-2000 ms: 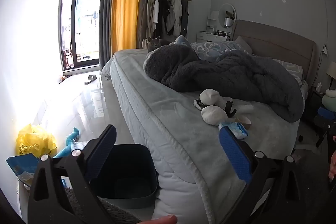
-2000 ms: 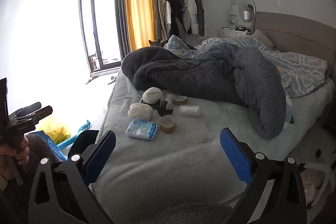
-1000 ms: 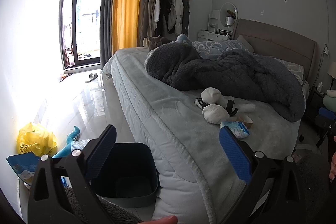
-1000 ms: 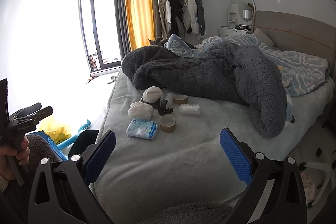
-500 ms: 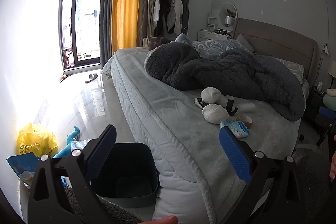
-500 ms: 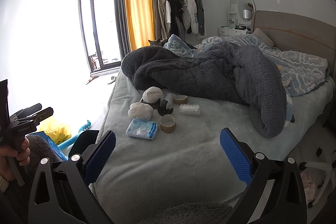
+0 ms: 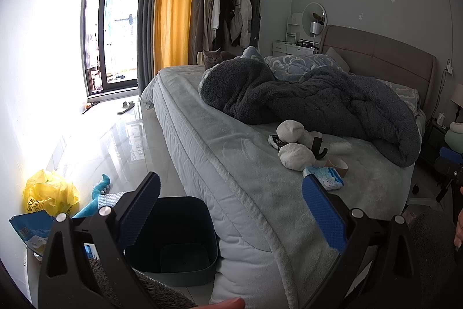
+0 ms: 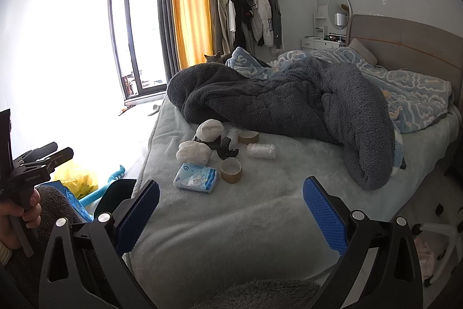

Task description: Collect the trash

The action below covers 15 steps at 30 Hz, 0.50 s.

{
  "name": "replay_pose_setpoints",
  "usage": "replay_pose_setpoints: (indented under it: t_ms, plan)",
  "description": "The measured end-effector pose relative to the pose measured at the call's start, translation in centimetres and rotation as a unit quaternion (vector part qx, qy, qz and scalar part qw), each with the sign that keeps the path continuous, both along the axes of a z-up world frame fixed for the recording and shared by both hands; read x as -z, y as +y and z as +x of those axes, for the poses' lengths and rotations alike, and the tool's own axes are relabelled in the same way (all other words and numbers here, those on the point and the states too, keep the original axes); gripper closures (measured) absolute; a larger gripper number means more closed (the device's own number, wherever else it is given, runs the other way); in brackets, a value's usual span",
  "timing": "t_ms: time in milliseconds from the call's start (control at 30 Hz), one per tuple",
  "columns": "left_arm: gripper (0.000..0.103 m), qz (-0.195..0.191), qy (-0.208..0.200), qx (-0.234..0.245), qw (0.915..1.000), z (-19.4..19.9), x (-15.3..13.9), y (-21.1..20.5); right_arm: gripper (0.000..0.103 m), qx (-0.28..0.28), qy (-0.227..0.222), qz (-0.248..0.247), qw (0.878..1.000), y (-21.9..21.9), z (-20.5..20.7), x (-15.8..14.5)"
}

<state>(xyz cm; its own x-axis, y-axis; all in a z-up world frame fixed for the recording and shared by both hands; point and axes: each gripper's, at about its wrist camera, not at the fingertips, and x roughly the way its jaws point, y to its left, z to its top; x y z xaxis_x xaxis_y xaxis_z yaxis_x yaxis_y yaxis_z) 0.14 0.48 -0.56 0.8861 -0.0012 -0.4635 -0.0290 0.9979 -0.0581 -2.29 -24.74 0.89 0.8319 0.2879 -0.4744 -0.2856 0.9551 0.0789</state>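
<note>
Trash lies in a cluster on the bed (image 8: 260,207): two white crumpled wads (image 8: 193,151), a blue tissue pack (image 8: 195,177), two cardboard tape rings (image 8: 230,170), a clear plastic wrap (image 8: 260,150) and a black piece (image 8: 226,148). The same cluster shows in the left wrist view (image 7: 298,155). A dark bin (image 7: 176,233) stands on the floor at the bed's near corner. My left gripper (image 7: 231,210) is open and empty above the bin and bed edge. My right gripper (image 8: 231,210) is open and empty over the bed's front, short of the trash.
A grey blanket (image 8: 289,103) is heaped behind the trash. A grey cat (image 7: 212,57) sits at the far bed edge. A yellow bag (image 7: 49,193), a blue packet (image 7: 29,230) and a teal toy (image 7: 99,190) lie on the floor left of the bin.
</note>
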Motion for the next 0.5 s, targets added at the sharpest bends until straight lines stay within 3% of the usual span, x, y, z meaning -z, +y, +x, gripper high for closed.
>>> replay_pose_setpoints:
  t_ms: [500]
  plan:
    - [0.003,0.001,0.001,0.000,1.0000,0.01,0.01,-0.01,0.003,0.000,0.000,0.000,1.000,-0.02,0.00,-0.01]
